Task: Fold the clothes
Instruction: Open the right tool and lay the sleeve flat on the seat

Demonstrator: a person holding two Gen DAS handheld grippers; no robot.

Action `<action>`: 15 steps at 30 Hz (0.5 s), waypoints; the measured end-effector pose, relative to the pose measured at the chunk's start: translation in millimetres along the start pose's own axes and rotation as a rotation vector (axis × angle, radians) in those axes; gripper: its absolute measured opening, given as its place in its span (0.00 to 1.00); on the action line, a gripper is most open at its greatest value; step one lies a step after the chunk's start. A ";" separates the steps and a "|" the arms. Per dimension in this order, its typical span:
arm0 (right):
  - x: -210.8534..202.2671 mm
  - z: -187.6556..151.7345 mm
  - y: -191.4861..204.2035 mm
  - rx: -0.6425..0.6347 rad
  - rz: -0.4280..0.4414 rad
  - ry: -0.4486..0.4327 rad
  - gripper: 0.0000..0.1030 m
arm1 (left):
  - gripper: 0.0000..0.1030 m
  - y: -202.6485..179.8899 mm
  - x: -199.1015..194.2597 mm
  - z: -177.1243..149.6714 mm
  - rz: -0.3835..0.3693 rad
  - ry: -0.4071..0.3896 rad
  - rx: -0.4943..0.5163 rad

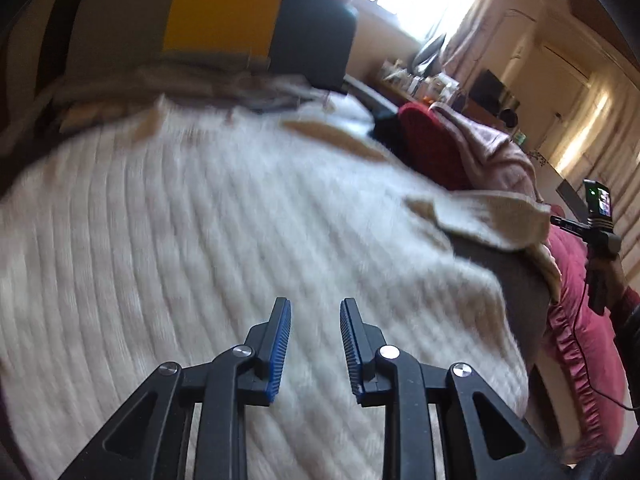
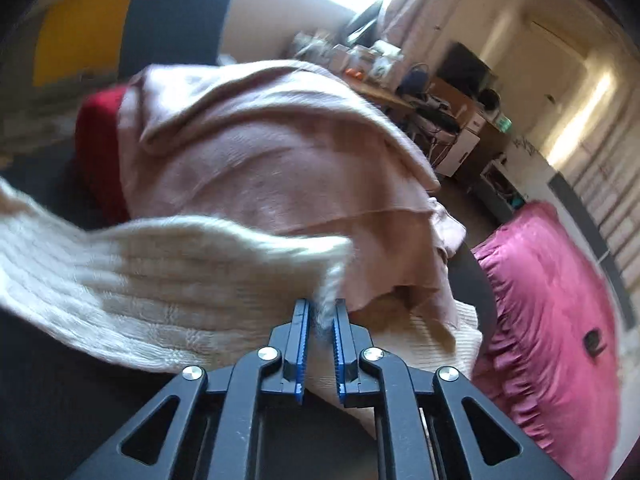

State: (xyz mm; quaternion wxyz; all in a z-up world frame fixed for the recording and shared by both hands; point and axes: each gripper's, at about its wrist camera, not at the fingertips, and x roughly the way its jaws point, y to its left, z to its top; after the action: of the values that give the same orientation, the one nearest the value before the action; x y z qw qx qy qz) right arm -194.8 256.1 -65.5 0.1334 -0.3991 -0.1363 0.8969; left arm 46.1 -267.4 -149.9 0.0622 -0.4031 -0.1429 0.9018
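Note:
A cream ribbed knit sweater (image 1: 224, 248) lies spread out and fills most of the left wrist view. My left gripper (image 1: 315, 308) hovers just above its body, open, with nothing between the blue pads. On the right side the sweater's sleeve (image 1: 492, 216) is lifted off the surface toward a hand (image 1: 604, 276) at the frame's edge. In the right wrist view my right gripper (image 2: 322, 312) is shut on the end of that sleeve (image 2: 180, 280). The sleeve stretches away to the left, blurred.
A pink garment (image 2: 280, 160) is heaped over a red one (image 2: 100, 140) just behind the sleeve. A magenta ruffled cover (image 2: 560, 300) lies to the right. A grey, yellow and dark blue panel (image 1: 224, 12) stands behind the sweater. A cluttered desk (image 2: 440, 100) lines the far wall.

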 end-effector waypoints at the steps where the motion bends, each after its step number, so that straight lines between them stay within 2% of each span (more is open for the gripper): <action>1: -11.7 2.3 0.5 0.008 -0.001 -0.051 0.23 | 0.24 -1.0 3.3 13.0 0.012 -0.008 0.023; 2: -25.4 6.5 4.6 0.011 0.030 -0.113 0.36 | 0.24 -1.9 6.8 25.9 0.024 -0.017 0.045; 3: -39.1 10.6 8.7 0.014 0.061 -0.175 0.52 | 0.25 -2.8 10.2 38.9 0.036 -0.025 0.067; 5: -57.6 17.3 25.9 0.001 0.205 -0.244 0.64 | 0.25 -3.5 22.5 66.1 0.055 -0.031 0.100; 8: -60.6 28.8 86.2 -0.075 0.475 -0.219 0.63 | 0.25 -4.4 55.2 105.9 0.069 -0.013 0.150; 10: -60.3 36.7 129.8 -0.131 0.657 -0.189 0.53 | 0.25 -8.1 81.9 124.4 0.071 0.024 0.187; 11: -57.5 38.1 154.7 -0.167 0.730 -0.160 0.41 | 0.25 -10.2 96.9 133.9 0.070 0.046 0.206; 12: -52.8 37.2 182.3 -0.213 0.774 -0.121 0.34 | 0.25 -13.7 107.4 138.3 0.063 0.054 0.221; 15: -31.5 38.8 235.7 -0.301 0.804 -0.061 0.33 | 0.25 -18.6 139.4 154.7 0.057 0.075 0.248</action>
State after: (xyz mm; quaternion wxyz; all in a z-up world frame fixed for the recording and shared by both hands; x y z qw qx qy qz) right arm -234.3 21.3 -101.8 -0.2904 -0.4088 -0.1033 0.8590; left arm -162.2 -250.1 -144.9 0.0912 -0.4294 -0.0162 0.8983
